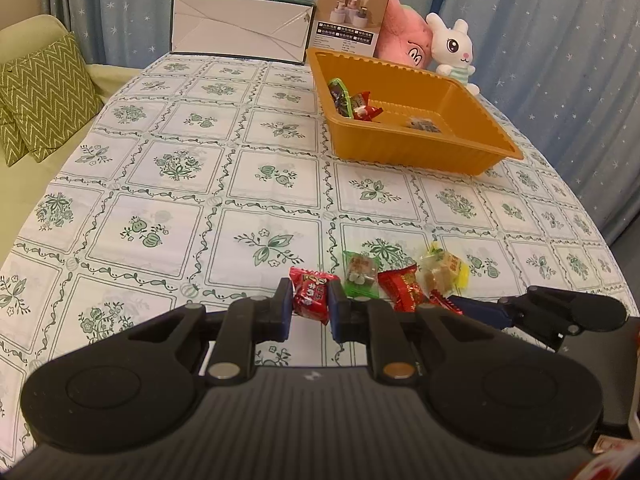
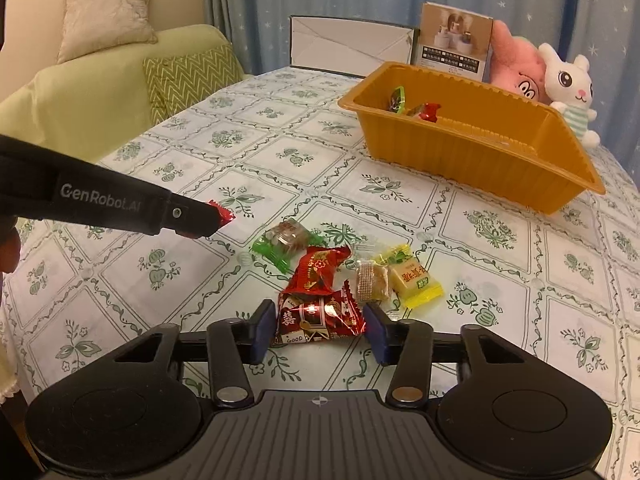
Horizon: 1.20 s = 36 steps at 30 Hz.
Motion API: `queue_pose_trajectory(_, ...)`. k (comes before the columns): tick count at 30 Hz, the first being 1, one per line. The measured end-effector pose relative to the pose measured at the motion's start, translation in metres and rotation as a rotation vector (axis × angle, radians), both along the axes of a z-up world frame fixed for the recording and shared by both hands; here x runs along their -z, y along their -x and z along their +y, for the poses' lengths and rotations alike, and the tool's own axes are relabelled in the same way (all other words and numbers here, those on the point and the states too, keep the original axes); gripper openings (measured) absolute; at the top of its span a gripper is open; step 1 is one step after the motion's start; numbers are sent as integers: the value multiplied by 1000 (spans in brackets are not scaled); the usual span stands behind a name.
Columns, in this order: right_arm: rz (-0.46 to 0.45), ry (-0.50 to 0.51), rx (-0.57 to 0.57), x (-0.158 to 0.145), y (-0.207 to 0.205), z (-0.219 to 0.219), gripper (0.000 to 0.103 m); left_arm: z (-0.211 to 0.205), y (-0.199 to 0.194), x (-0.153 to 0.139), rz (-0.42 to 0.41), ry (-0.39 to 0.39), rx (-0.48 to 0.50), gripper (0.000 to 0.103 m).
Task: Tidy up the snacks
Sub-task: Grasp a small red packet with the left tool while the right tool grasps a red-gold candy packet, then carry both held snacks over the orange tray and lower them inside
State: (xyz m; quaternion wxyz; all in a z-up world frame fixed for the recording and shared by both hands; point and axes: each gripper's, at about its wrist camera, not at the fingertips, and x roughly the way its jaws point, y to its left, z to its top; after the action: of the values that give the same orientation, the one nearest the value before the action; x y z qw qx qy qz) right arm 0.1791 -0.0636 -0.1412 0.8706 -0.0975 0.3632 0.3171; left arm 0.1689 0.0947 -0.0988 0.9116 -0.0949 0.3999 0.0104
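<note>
My left gripper [image 1: 310,306] is shut on a red candy [image 1: 310,294], held just above the floral tablecloth. From the right wrist view the same gripper [image 2: 214,222] comes in from the left with the red wrapper [image 2: 224,214] at its tip. My right gripper [image 2: 320,330] has its pads against both ends of a red-and-gold candy [image 2: 320,316] that lies on the cloth. Beyond it lie another red candy [image 2: 320,268], a green one [image 2: 284,246], a clear-wrapped one [image 2: 374,280] and a yellow one [image 2: 416,280]. The orange tray [image 2: 460,160] at the back right holds a few candies [image 2: 416,106].
Behind the tray [image 1: 420,160] stand a white open box [image 1: 240,28], a brown carton [image 1: 352,12], a pink plush [image 1: 404,36] and a white rabbit plush [image 1: 456,48]. A green sofa with a zigzag cushion [image 1: 40,92] borders the table's left edge.
</note>
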Motion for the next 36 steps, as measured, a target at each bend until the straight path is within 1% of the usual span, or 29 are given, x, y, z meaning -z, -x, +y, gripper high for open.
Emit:
queue_pose_trajectory(2,5,-4,8,-1,1,0,42,-2,0,0,1,-1,6,16)
queue_pose_trajectory(7,18,-7,38,-4,3,-6,40,-4,0,-2,-2,-4,12,16)
queue_pose_trajectory(8,21,-10,45,-5,4,-9,38,-5,0,-2,-3,-4,13,16)
queue_pose_trajectory(11,34,-31,69,-11,6,-19,38,-7,0,-3,-8,-6,20,16)
queue_pose_trajectory(16,9,-50,112,-21,8,-32,37,-15,-1,-7,-23,-10,41,16)
queue_pose_trajectory(27,4,-105,249,-38,-6,-64,38,-36,-3,-18,-71,-32,94,16)
queue_pose_trajectory(31,4,-121,279,-44,-12,-74,38,-41,-6,-23,-82,-39,116,16)
queue_pose_trajectory(36,-20,-136,301,-56,-19,-82,38,-52,-15,-36,-114,-49,166,16)
